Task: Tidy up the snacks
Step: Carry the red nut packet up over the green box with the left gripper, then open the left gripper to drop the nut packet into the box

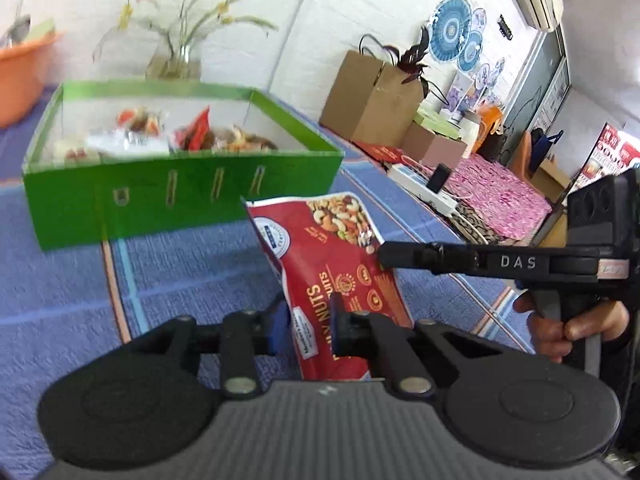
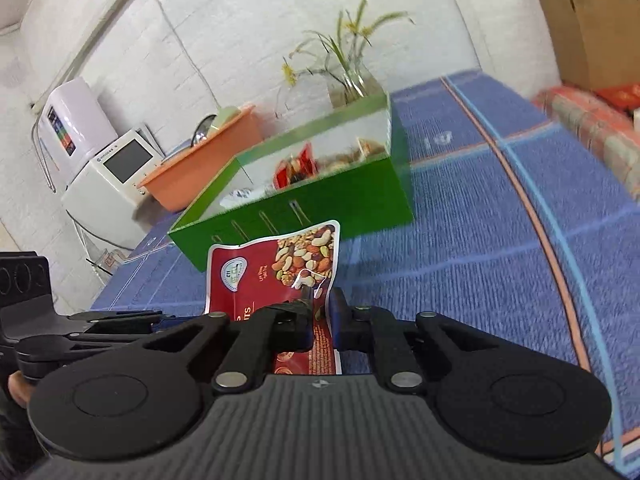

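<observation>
A red packet of mixed nuts (image 1: 320,240) is held up above the blue cloth, just in front of an open green box (image 1: 180,196). My left gripper (image 1: 310,322) is shut on the packet's lower part, its blue pads pressing both faces. My right gripper (image 1: 382,256) comes in from the right and pinches the packet's right edge. In the right wrist view the packet (image 2: 272,276) stands between the pads of my right gripper (image 2: 322,320), which is shut on it, and my left gripper (image 2: 132,318) shows edge-on at the left. The green box (image 2: 320,208) holds several wrapped snacks.
A blue striped cloth (image 1: 180,272) covers the table. Behind the box stand an orange tub (image 1: 16,76) and a glass vase of grasses (image 1: 176,60). A brown paper bag (image 1: 372,96) and a power strip (image 1: 424,192) lie off to the right. A white appliance (image 2: 108,176) sits past the table's left end.
</observation>
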The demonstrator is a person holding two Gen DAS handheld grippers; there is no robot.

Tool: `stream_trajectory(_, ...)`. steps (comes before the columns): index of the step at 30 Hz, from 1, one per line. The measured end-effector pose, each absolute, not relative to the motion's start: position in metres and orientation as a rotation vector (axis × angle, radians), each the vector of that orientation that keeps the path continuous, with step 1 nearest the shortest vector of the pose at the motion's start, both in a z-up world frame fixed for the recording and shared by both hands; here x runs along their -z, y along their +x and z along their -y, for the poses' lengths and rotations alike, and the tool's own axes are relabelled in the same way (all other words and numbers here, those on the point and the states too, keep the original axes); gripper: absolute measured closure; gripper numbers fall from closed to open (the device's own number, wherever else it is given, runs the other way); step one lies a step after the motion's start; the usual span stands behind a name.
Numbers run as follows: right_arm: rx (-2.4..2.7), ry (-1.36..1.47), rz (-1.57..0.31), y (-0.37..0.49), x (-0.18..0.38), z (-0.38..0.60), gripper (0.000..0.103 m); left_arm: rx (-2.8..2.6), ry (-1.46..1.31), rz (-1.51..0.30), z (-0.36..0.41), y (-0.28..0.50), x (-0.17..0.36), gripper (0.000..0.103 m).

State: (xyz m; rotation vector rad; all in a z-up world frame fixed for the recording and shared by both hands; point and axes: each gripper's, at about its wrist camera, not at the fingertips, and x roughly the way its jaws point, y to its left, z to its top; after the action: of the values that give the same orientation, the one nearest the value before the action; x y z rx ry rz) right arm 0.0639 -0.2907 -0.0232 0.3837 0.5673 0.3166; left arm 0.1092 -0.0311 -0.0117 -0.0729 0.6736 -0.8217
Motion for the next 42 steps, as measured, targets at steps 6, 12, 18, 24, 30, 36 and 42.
stream_trajectory(6, -0.327, 0.272, -0.489, 0.065, 0.007, 0.274, 0.089, 0.718, -0.034, -0.563, 0.021, 0.101, -0.005, 0.103)
stream_trajectory(12, -0.339, 0.261, -0.452, 0.077, 0.004, 0.254, 0.089, 0.631, -0.024, -0.519, 0.013, 0.100, -0.010, 0.103)
stream_trajectory(18, -0.351, 0.301, -0.428, 0.090, 0.001, 0.245, 0.089, 0.596, -0.052, -0.513, -0.001, 0.110, -0.017, 0.103)
stream_trajectory(24, -0.378, 0.289, -0.363, 0.098, -0.019, 0.237, 0.089, 0.572, -0.033, -0.465, -0.005, 0.117, -0.036, 0.103)
stream_trajectory(30, -0.394, 0.263, -0.295, 0.111, -0.042, 0.234, 0.088, 0.540, -0.010, -0.409, -0.003, 0.133, -0.059, 0.103)
stream_trajectory(36, -0.384, 0.294, -0.253, 0.141, -0.044, 0.235, 0.087, 0.450, 0.035, -0.400, 0.021, 0.179, -0.059, 0.103)
stream_trajectory(42, -0.349, 0.356, -0.236, 0.175, -0.024, 0.244, 0.085, 0.406, 0.017, -0.415, 0.039, 0.222, -0.044, 0.103)
